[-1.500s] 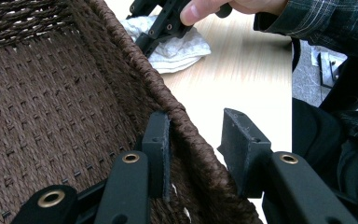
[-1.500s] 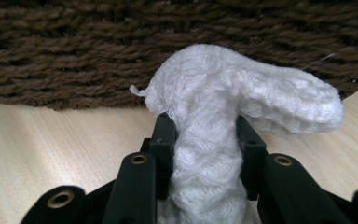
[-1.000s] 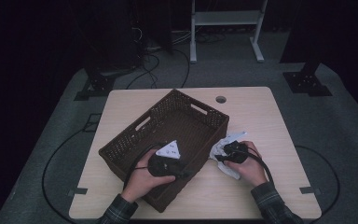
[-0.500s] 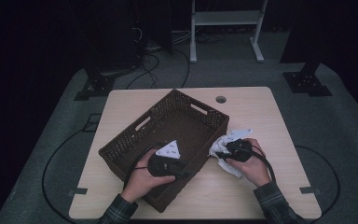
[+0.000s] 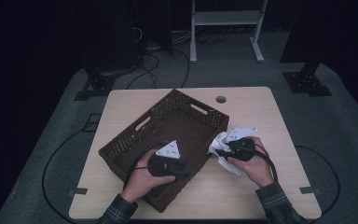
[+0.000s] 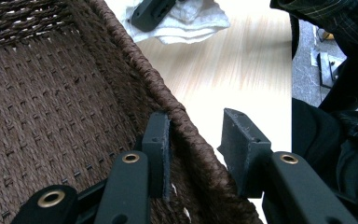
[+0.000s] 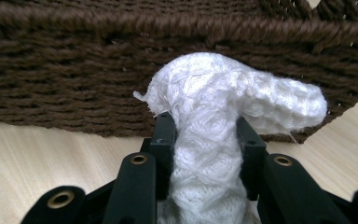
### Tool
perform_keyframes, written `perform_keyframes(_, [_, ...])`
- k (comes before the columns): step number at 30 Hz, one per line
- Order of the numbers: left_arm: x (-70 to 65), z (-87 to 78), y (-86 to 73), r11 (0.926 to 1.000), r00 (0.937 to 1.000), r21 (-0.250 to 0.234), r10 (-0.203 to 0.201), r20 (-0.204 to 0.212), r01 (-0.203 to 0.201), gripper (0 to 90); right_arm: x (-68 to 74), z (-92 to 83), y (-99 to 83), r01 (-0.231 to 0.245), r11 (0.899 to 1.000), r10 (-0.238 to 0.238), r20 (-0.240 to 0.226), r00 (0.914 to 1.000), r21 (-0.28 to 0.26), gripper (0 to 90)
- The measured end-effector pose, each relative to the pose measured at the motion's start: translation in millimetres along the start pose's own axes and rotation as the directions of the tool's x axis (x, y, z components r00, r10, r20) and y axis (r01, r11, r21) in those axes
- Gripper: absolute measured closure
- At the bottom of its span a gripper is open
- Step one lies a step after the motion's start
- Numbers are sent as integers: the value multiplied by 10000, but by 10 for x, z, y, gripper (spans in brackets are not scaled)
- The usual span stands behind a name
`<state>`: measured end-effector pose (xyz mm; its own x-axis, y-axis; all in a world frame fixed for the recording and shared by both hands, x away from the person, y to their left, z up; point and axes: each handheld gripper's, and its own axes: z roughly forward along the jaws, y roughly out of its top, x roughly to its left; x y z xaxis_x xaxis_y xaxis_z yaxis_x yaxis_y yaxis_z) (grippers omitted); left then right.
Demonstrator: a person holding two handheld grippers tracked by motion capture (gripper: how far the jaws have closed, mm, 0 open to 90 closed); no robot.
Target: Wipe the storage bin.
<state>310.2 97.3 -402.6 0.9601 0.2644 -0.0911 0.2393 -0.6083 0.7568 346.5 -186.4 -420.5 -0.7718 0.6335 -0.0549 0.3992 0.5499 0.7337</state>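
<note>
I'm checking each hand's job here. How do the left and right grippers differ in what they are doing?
The left gripper straddles the brown basket's rim, one jaw inside and one outside; the right gripper pinches a bunched white cloth. The left is over the basket, the right beside it. Both have black jaws.

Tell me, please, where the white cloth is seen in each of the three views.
High view: the white cloth is right of centre, beside the basket's right wall, held in the right gripper.
Left gripper view: it lies at the top edge, beyond the rim.
Right gripper view: it is in the centre, pinched between the two black fingers.
Shared landmark: the brown woven basket.
</note>
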Motion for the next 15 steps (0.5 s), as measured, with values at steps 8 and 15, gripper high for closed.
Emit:
perform_keyframes(8, [0,0,0,10000,10000,2,-2,-1,2,625,34,-84,46,103,9996,-106,-132,9999,-249,666])
perform_keyframes(15, [1,0,0,10000,10000,4,-1,1,1,625,78,-154,99,214,9987,-223,-184,9996,-470,666])
